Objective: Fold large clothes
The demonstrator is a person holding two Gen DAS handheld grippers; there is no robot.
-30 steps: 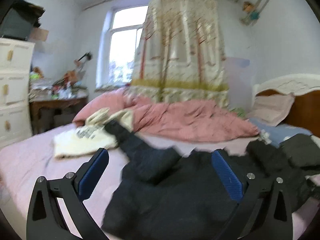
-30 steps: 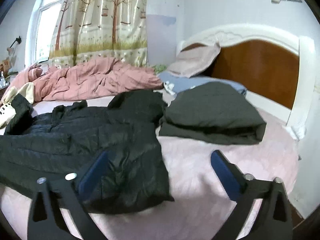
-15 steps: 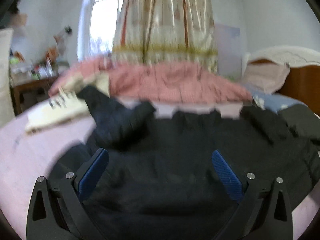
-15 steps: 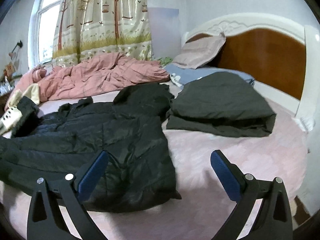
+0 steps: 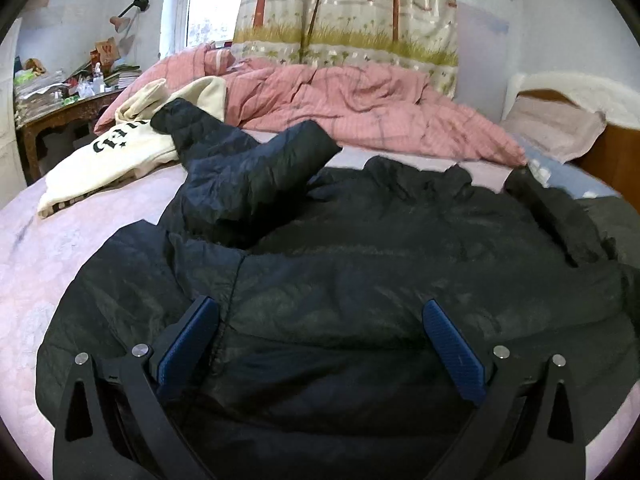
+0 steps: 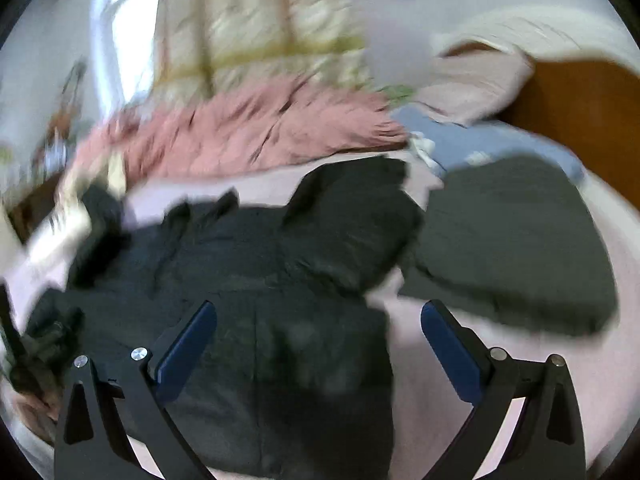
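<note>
Daylit room: your left view is sharp, your right view smeared.

Light comes from the window (image 5: 200,4), blown out white; the black coat (image 5: 360,280) swallows detail. Your right view streaks with motion blur, and both bend and darken at the rims.

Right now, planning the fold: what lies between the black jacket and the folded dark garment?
A bare strip of pink sheet between black jacket and folded dark garment, right wrist view.
</note>
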